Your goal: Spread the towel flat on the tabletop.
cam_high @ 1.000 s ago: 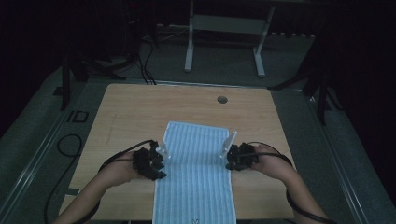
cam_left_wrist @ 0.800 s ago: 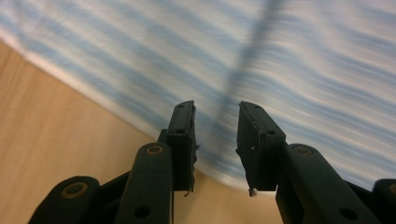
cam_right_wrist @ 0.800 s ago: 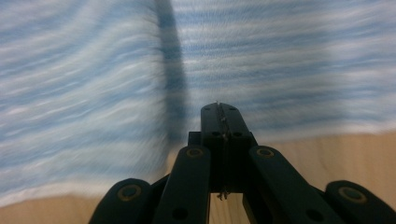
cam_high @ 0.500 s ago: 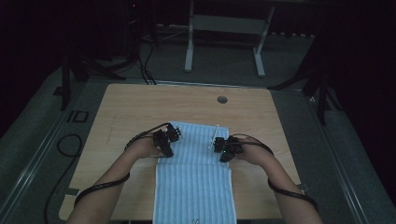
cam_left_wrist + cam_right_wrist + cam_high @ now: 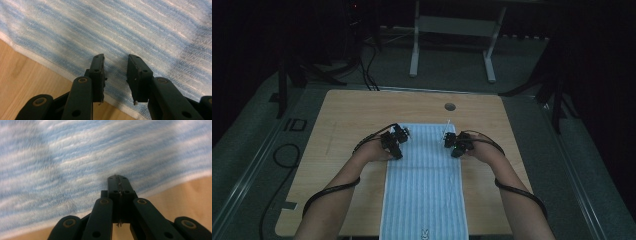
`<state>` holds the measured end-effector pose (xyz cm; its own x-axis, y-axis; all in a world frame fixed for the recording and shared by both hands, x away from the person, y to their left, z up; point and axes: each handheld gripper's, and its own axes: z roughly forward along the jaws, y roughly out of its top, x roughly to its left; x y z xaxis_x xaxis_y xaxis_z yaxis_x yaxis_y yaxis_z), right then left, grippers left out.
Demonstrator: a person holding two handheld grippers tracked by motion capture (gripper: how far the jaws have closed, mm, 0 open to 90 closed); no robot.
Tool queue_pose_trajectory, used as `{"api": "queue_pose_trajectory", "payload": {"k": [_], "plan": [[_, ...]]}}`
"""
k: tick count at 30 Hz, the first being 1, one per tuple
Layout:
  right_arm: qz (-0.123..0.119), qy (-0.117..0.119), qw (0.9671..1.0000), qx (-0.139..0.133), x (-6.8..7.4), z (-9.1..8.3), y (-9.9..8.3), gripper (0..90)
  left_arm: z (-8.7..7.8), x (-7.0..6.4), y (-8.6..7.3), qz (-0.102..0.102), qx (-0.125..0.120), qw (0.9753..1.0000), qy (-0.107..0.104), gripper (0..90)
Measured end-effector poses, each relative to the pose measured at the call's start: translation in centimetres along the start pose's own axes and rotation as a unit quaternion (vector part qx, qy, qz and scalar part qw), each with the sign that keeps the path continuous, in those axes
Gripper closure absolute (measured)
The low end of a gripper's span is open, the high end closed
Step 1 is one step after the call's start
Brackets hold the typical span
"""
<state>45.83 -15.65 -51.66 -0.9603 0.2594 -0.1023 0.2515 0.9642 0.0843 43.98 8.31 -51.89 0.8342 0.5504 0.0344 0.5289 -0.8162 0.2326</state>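
Striped towel (image 5: 424, 185) lying flat on the table (image 5: 347, 115)
Left gripper (image 5: 115, 71) is hovering part-open at its 9 o'clock edge; right gripper (image 5: 117, 185) is sitting closed, empty, at 3 o'clock.

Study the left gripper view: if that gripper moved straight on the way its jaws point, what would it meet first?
Most likely the blue-striped towel: the left gripper, jaws apart, points down at it just inside its edge. How close it is cannot be judged.

Two black tools are seen: the left tool (image 5: 115, 75) and the right tool (image 5: 117, 187), each built of flat black links pinned with round brass-ringed rivets. Black cables trail down the bare, sleeveless forearms toward the lower frame of the high view.
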Motion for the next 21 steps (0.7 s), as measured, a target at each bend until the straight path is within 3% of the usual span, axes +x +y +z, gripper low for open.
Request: {"api": "queue_pose_trajectory", "payload": {"k": [4, 9, 14, 18, 21], "plan": [[0.023, -0.003, 0.9997, -0.010, -1.6, 0.2, -0.2, 90.0, 0.2, 0.8, 0.4, -0.011, -0.014, 0.9998, -0.001, 66.1], [0.036, -0.003, 0.9993, -0.005, -2.3, 0.2, -0.2, 90.0, 0.5, 1.6, 1.3, -0.024, -0.013, 0.9996, 0.012, 63.3], [0.041, 0.001, 0.9992, -0.003, -2.3, 0.2, -0.2, 89.9, 0.5, 1.5, 2.1, -0.012, 0.005, 0.9997, 0.022, 63.2], [0.028, 0.015, 0.9993, -0.018, -2.0, -0.5, -0.1, 85.5, 0.2, 1.0, 2.2, -0.002, 0.010, 0.9997, 0.024, 60.2], [0.012, 0.021, 0.9995, -0.021, -1.5, -1.3, -0.1, 73.4, -0.6, 0.5, 1.9, 0.005, -0.002, 0.9999, 0.016, 56.1]]}}
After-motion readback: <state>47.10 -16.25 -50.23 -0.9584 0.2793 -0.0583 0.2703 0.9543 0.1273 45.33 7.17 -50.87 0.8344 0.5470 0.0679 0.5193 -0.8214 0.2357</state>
